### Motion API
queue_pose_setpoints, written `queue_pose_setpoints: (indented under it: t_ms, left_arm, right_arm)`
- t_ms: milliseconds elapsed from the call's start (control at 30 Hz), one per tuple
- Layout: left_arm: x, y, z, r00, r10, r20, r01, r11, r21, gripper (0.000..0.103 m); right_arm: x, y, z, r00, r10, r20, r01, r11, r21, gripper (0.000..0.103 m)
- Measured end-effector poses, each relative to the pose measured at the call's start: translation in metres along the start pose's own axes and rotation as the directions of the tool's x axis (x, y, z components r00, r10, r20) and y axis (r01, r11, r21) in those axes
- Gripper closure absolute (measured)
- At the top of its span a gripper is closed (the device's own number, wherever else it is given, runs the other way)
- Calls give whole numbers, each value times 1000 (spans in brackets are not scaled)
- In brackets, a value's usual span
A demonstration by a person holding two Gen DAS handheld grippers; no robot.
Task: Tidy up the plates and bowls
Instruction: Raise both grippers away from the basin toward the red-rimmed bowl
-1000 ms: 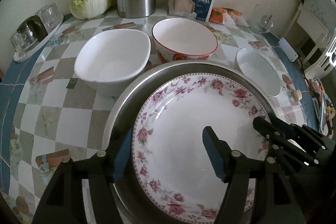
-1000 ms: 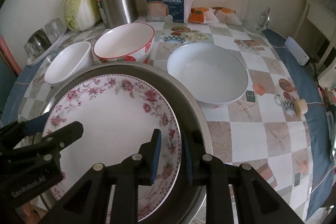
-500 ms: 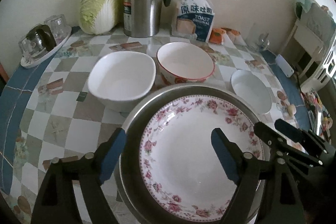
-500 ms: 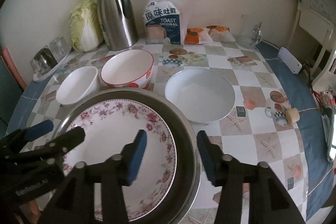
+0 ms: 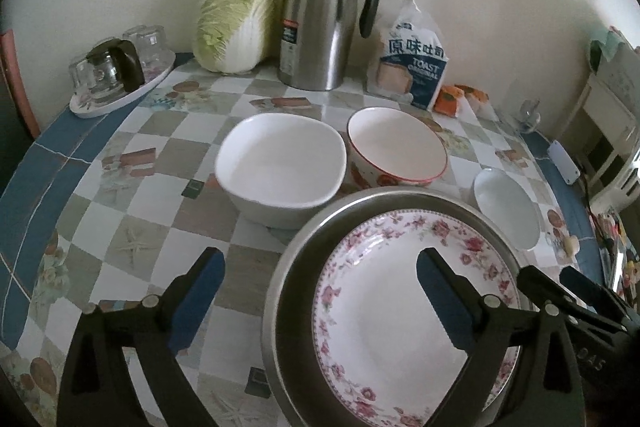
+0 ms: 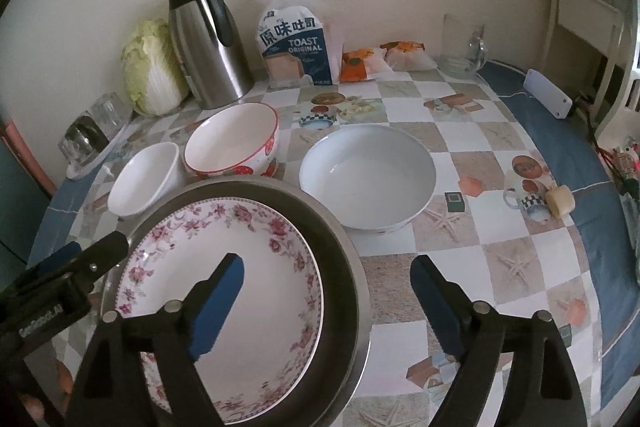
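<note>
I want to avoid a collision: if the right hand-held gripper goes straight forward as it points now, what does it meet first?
Probably the steel pan's right rim, below the open right hand-held gripper; depth is unclear.

Table (image 6: 500, 247) under a checked, picture-printed cloth with a blue border. Against the wall: cabbage (image 5: 236, 19), steel jug (image 5: 320, 15), toast bag (image 5: 414, 67), two orange packets (image 6: 356, 65). At one end, a tray (image 5: 120, 95) of glasses. Nearer: square bowl (image 5: 280, 167), red-rimmed bowl (image 5: 396, 147), wide white bowl (image 6: 368, 175), metal pan (image 6: 340, 239). Glass mug (image 6: 464, 51) towards the other end.
</note>
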State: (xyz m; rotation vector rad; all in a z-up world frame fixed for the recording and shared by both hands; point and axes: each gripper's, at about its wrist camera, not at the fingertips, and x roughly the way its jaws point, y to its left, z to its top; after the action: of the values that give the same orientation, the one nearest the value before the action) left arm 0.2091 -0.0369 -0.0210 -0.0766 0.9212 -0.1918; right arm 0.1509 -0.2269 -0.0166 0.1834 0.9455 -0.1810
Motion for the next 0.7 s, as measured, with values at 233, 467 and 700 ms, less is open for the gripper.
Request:
queue_pose_setpoints:
  t_ms: [233,467,700]
  left_arm:
    - [-7,2,0,998,13,58,-14,1000,8,3]
    - [-11,2,1,997,-47,61,46,999,15,3]
    - [-30,-7,7,995,-2,102,-8,996,91,3]
  right_arm:
    - [-9,-3,0,999,25,42,-25,1000,18,0]
    - [-18,-14,1,997,44,65,-47,997,57,0]
    - [-38,-16,4,992,58,112,-65,996,59,0]
